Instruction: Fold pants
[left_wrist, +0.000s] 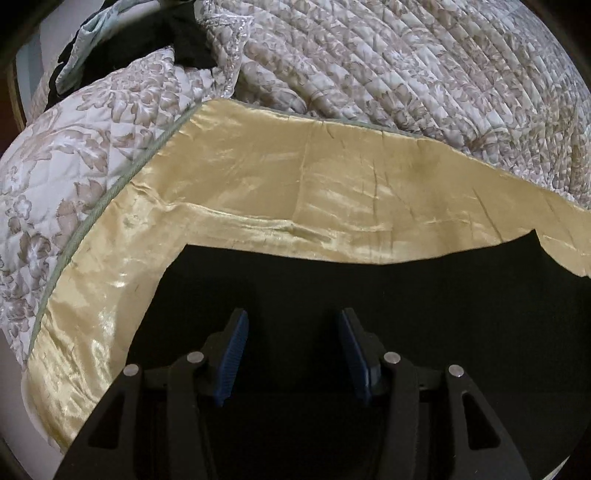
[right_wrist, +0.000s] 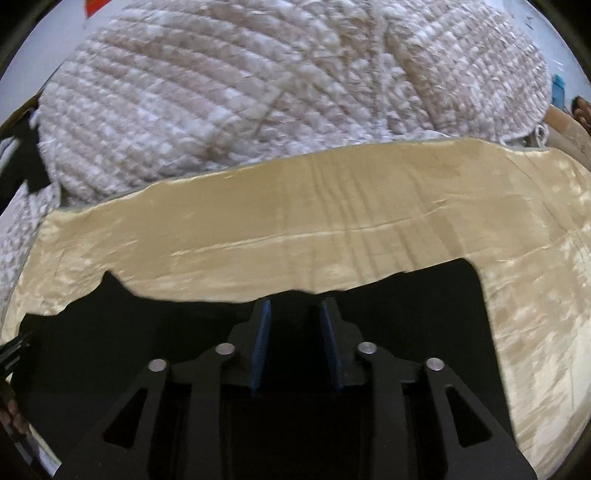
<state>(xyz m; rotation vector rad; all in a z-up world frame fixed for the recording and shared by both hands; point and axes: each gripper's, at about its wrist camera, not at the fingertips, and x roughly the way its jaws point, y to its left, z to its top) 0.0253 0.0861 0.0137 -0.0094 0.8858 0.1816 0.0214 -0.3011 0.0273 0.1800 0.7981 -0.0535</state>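
Here, both grippers' blue-padded fingers (left_wrist: 236, 354) (right_wrist: 261, 347) hover spread above flat black pants (left_wrist: 424, 295) (right_wrist: 424, 306) on gold satin bedding (left_wrist: 295, 184) (right_wrist: 295, 206); only the left view shows a floral pillow (left_wrist: 74, 147).

Shiny gold satin sheet (left_wrist: 332, 184) across a bed, floral quilted bedspread (left_wrist: 424, 74) bunched just behind it.

The black pants (left_wrist: 369, 280) lay flat on a shiny gold satin sheet (left_wrist: 258, 177), a plain dark cloth with no detail to make out. In the left wrist view their far edge ran nearly straight, rising to a small peak at the right. In the right wrist view the pants (right_wrist: 424, 306) showed an uneven far edge, a squared corner at the right and a pointed tip at the left.
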